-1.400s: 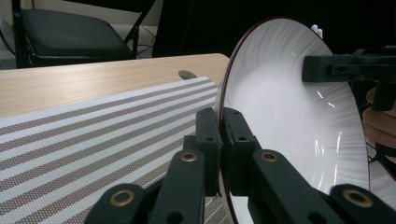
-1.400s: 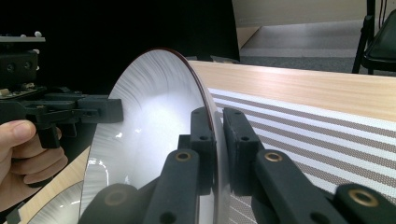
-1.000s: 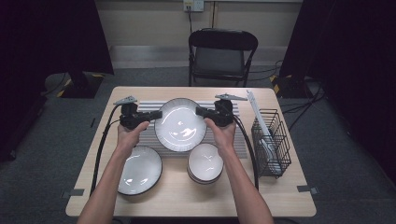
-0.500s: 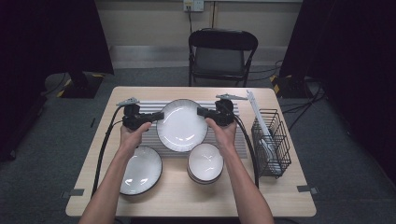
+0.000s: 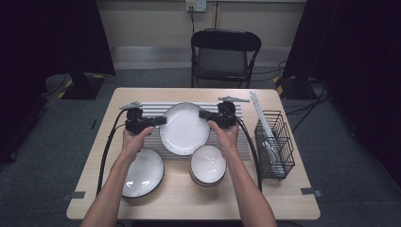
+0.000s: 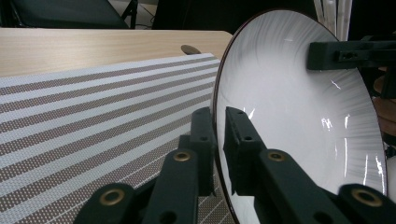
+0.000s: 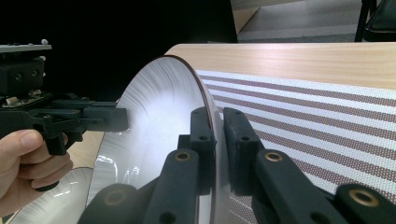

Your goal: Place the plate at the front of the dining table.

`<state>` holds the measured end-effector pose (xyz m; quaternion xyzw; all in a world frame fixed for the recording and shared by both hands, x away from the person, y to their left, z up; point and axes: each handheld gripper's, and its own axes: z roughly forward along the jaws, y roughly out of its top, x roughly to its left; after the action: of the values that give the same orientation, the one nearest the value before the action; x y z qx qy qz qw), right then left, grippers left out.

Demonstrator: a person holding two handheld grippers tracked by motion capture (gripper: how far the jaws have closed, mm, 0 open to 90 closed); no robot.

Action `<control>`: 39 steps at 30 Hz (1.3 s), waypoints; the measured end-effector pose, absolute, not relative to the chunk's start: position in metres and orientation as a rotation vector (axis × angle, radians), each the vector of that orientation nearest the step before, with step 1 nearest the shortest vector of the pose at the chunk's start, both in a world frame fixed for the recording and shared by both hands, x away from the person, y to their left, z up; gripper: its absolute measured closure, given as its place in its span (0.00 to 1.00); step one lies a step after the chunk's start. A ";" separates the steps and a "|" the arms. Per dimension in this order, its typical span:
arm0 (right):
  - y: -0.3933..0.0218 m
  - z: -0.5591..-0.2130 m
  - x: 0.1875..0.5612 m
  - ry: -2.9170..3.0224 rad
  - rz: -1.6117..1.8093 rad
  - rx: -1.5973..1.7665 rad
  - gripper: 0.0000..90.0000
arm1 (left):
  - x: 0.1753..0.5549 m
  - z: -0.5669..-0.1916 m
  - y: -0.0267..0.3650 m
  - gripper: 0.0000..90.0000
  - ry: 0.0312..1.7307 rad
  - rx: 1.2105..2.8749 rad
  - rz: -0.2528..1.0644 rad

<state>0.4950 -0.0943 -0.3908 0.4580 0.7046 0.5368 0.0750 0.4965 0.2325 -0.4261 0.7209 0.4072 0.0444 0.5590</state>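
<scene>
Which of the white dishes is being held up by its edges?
The big plate over the striped mat, gripped on both rims by the left hand-held gripper and the right hand-held gripper. The other plate and the bowls rest on the table.

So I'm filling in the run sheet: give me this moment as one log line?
left tool: on plate rim, jaws just easing open | right tool: shut on plate rim | plate: above mat

Wooden table (image 5: 283,198) under striped mat (image 5: 153,109), bowls (image 5: 206,165)
</scene>
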 end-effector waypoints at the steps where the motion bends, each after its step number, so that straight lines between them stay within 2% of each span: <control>1: -0.094 -0.391 0.495 2.112 1.611 1.373 0.92 | 0.496 -0.426 0.232 0.87 0.960 1.699 0.103; 13: -0.098 -0.392 0.497 2.102 1.619 1.391 0.92 | 0.491 -0.428 0.236 0.64 0.989 1.709 0.122; 24: -0.100 -0.394 0.502 2.093 1.603 1.413 0.92 | 0.487 -0.430 0.240 0.54 1.001 1.743 0.145; 31: -0.106 -0.391 0.506 2.072 1.602 1.427 0.92 | 0.475 -0.428 0.246 0.43 0.994 1.756 0.169; 39: -0.108 -0.396 0.511 2.060 1.603 1.459 0.91 | 0.461 -0.430 0.257 0.37 0.998 1.785 0.210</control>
<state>0.5114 -0.1077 -0.3955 0.4864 0.6870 0.5346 0.0756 0.4612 0.2573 -0.4300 0.7434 0.4155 0.0874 0.5167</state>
